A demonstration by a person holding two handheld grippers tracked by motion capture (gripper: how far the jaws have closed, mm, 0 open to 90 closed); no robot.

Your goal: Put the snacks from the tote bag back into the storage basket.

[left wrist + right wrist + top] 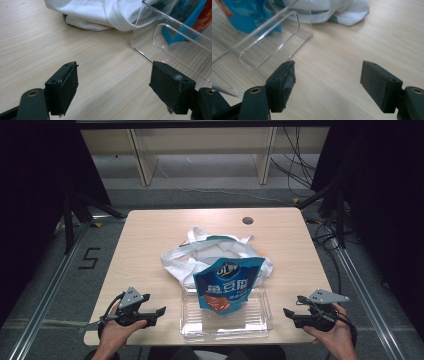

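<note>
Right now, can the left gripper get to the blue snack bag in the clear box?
Probably yes. The left gripper is open beside the clear box, with bare table between. The blue snack bag sticks up above the box's low wall, so its top looks free to grab.

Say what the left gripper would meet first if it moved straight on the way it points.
Probably the clear plastic tray: the open left gripper faces its near corner across bare wooden table. The white cloth bag lies farther off.
</note>
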